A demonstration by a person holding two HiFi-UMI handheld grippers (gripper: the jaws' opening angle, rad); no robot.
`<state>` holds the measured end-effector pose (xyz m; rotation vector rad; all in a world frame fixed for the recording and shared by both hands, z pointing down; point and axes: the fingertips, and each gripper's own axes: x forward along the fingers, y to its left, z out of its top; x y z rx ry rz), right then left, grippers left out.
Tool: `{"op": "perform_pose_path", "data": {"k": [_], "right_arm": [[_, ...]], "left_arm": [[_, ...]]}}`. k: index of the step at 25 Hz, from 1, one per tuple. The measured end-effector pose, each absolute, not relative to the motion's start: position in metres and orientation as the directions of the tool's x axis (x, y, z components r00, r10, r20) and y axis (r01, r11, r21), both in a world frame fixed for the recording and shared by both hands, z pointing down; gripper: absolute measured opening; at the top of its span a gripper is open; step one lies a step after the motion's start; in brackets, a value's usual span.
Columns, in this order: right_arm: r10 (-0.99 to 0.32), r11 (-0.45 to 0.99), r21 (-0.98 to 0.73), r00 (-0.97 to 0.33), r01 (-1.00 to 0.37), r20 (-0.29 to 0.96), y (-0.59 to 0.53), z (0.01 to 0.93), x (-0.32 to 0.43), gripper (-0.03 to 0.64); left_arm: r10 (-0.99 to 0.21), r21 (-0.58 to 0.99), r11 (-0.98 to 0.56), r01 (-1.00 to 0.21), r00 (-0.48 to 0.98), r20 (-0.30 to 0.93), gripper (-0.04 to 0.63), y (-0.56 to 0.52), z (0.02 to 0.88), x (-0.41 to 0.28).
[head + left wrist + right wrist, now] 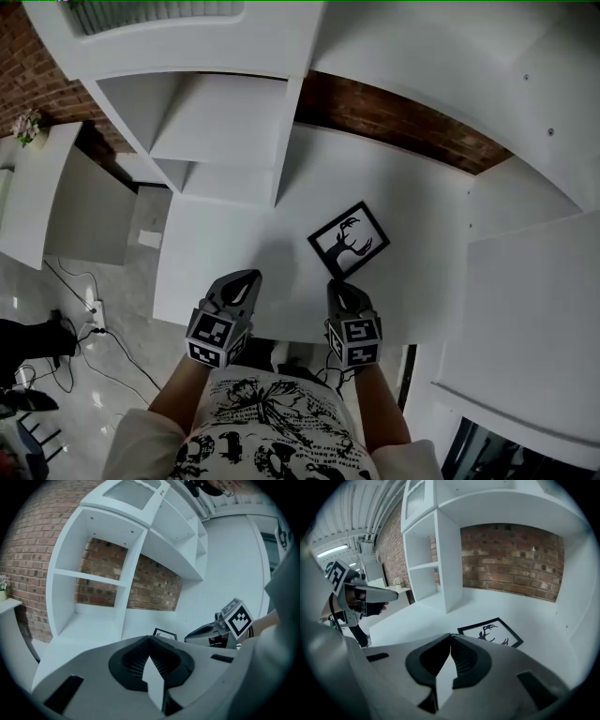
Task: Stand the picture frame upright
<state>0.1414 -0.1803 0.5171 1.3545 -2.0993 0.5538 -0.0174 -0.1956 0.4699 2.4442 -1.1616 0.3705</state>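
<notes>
The picture frame (350, 240) lies flat, face up, on the white desk (394, 169). It is turned corner-on to me, just beyond the tip of my right gripper (336, 286). My left gripper (248, 277) sits further to the left. Both pairs of jaws are pressed together with nothing between them.

I judge the frame to be light and stiff. Its thin black moulding is the place to pinch, at the near corner or an edge. The front may be glazed, so slick and breakable.

The head view gives the frame's whole outline and both grippers. The right gripper view shows the antlered deer print close up. The left gripper view catches only a sliver of the frame above its own jaws. No view shows a back stand.
</notes>
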Motion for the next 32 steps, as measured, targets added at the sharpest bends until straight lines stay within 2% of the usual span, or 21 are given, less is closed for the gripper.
{"op": "perform_pose_path", "data": {"k": [2, 4, 7, 9, 17, 24, 26, 29, 32], "right_arm": [[-0.646, 0.417, -0.016, -0.309, -0.909, 0.698, -0.190, 0.536, 0.142, 0.017], [-0.618, 0.429, -0.005, -0.298, -0.903, 0.728, -0.201, 0.553, 0.143, 0.055], [-0.579, 0.442, 0.003, -0.283, -0.897, 0.764, -0.216, 0.573, 0.144, 0.057], [-0.548, 0.456, 0.006, -0.275, -0.890, 0.790, -0.224, 0.583, 0.143, 0.097], [-0.449, 0.522, 0.062, -0.213, -0.851, 0.868, -0.255, 0.615, 0.143, 0.123], [-0.380, 0.557, 0.069, -0.180, -0.828, 0.907, -0.254, 0.633, 0.147, 0.123], [-0.398, 0.550, 0.093, -0.162, -0.830, 0.903, -0.253, 0.636, 0.149, 0.120], [-0.435, 0.547, 0.128, -0.150, -0.827, 0.888, -0.253, 0.636, 0.151, 0.075], [-0.451, 0.558, 0.140, -0.157, -0.818, 0.879, -0.253, 0.635, 0.151, 0.074]], "left_arm": [[-0.658, 0.254, -0.575, -0.778, 0.624, 0.421, 0.012, -0.199, 0.481, -0.016], [-0.645, 0.256, -0.580, -0.773, 0.629, 0.434, 0.012, -0.205, 0.490, -0.015], [-0.620, 0.269, -0.590, -0.761, 0.641, 0.453, 0.012, -0.210, 0.500, -0.014], [-0.608, 0.280, -0.600, -0.749, 0.655, 0.449, 0.012, -0.214, 0.502, -0.013], [-0.605, 0.274, -0.604, -0.748, 0.655, 0.453, 0.012, -0.228, 0.515, -0.016], [-0.599, 0.302, -0.554, -0.776, 0.623, 0.502, 0.012, -0.221, 0.537, -0.026], [-0.596, 0.306, -0.540, -0.784, 0.614, 0.518, 0.012, -0.217, 0.543, -0.028], [-0.599, 0.293, -0.538, -0.791, 0.603, 0.527, 0.012, -0.214, 0.545, -0.031], [-0.611, 0.288, -0.532, -0.796, 0.597, 0.519, 0.012, -0.211, 0.541, -0.031]]}}
